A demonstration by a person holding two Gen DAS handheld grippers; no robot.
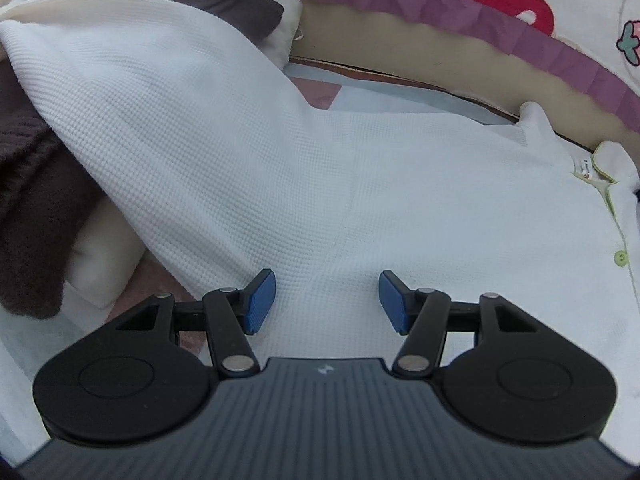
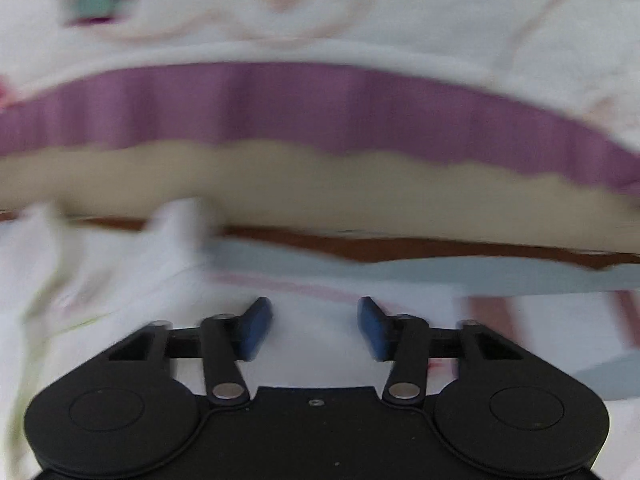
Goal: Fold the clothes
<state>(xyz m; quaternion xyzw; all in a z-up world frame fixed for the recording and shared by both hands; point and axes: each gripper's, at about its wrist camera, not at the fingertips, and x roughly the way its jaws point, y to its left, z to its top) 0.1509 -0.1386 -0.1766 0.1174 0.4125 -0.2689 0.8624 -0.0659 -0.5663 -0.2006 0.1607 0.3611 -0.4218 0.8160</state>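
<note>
Left tool (image 1: 327, 302), pads spread, hovers over the white shirt (image 1: 248, 152) beneath.

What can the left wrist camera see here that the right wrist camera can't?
Only the left wrist view shows the white waffle-knit shirt spread out sharply, its green button, and a brown knit garment beside it. Only the right wrist view shows the right gripper, open over pale fabric, all blurred. Both show the purple ruffle trim above a beige band, and each shows its own open blue-padded gripper; the left gripper holds nothing.
</note>
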